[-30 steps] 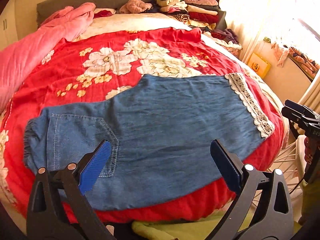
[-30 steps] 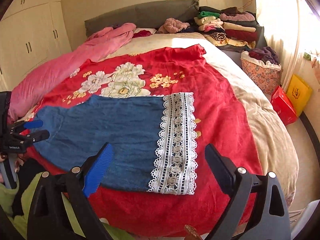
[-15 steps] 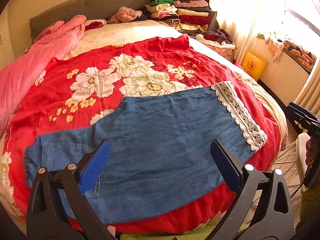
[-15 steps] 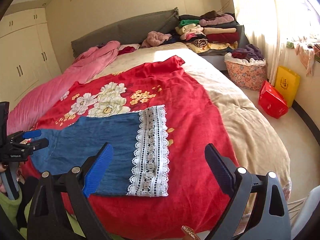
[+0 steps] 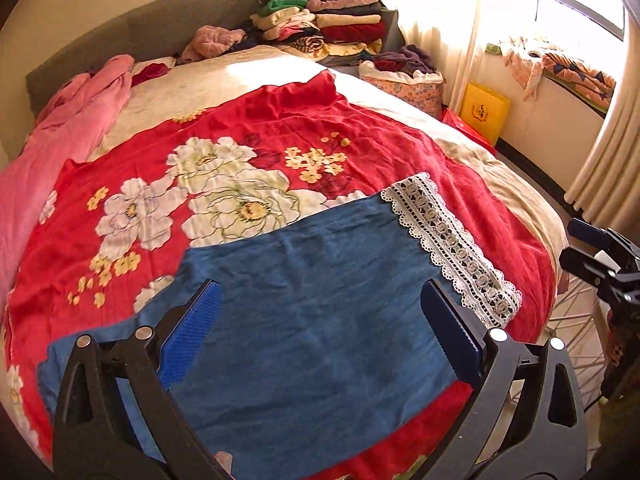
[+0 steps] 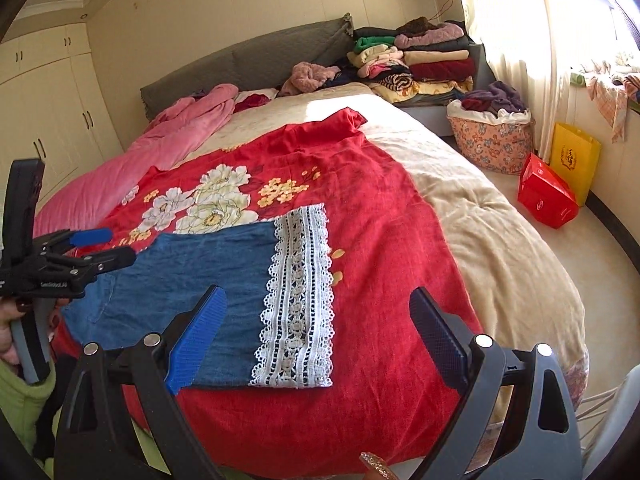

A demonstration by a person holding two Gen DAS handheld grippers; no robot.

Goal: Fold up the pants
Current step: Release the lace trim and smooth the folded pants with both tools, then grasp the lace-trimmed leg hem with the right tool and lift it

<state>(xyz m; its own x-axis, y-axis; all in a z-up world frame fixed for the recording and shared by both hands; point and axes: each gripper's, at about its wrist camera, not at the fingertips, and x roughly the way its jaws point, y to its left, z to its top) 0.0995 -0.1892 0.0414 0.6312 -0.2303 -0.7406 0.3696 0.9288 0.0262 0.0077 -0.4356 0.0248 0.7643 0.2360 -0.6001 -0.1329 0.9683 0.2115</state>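
Blue denim pants (image 5: 320,300) with a white lace hem (image 5: 452,248) lie flat, folded lengthwise, on the red floral bedspread (image 5: 360,144) at the bed's near edge. My left gripper (image 5: 320,332) is open and empty, held above the pants' middle. My right gripper (image 6: 316,340) is open and empty, above the lace hem (image 6: 298,300). The pants also show in the right wrist view (image 6: 192,280), with the left gripper (image 6: 100,246) over their waist end. The right gripper shows at the left wrist view's right edge (image 5: 580,248).
A pink blanket (image 6: 160,148) lies along the bed's left side. Stacks of folded clothes (image 6: 416,64) sit by the grey headboard (image 6: 256,60). A floral laundry basket (image 6: 492,136), a red bag (image 6: 546,196) and a yellow bag (image 6: 574,160) stand on the floor at right.
Both grippers have pulled back and risen from the pants, staying open. The pants appear smaller and farther in both views; they have not moved.
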